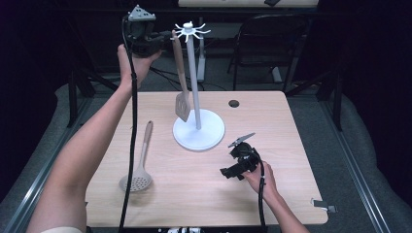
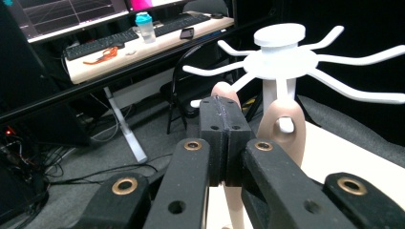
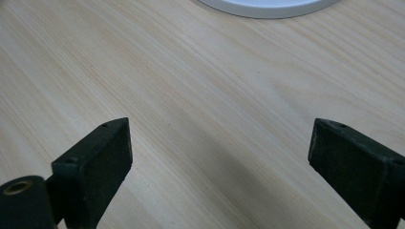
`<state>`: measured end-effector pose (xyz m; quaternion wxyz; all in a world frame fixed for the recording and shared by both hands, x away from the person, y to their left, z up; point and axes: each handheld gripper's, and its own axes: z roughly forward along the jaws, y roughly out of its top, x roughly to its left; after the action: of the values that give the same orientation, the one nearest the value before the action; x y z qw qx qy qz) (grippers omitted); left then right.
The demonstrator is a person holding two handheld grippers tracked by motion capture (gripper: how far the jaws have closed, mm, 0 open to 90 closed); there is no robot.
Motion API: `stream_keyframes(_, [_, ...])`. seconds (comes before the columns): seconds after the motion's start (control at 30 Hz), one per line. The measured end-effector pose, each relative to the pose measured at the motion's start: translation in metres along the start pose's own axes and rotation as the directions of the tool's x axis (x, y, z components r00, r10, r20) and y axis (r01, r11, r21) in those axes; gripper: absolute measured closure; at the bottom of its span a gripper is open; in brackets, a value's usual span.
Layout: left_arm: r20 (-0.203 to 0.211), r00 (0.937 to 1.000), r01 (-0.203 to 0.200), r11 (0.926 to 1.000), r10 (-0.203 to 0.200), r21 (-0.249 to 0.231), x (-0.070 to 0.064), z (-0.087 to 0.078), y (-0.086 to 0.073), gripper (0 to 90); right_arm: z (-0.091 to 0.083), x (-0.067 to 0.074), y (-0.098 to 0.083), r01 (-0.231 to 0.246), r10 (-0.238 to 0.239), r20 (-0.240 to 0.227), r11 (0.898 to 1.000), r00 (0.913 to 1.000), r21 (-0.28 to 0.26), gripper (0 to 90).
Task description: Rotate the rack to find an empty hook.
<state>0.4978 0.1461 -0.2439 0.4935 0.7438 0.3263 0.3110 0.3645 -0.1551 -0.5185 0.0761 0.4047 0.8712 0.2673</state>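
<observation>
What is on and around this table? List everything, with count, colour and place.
table: one, light wood, centre
stand: one, white, with hooks on top, at the back middle of the table
spatula: one, beige, hanging from a hook of the stand
slotted spoon: one, beige, lying at the table's front left
chair: one, black, behind the table
keyboards: two, black, on a desk in the background
bottle: one, clear with a blue lid, on that desk
left tool: one, black, shut, raised beside the spatula's top
right tool: one, black, open, low over the table's front right
</observation>
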Motion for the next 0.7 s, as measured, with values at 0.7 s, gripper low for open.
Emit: stream_keyframes(0.7, [-0.021,0.9988,0.045,0.9990,-0.045,0.001,0.014,-0.014,-0.017,77.1,0.000,0.000,0.000,0.000,0.000,-0.001,1.000,1.0000,-0.002,7.3])
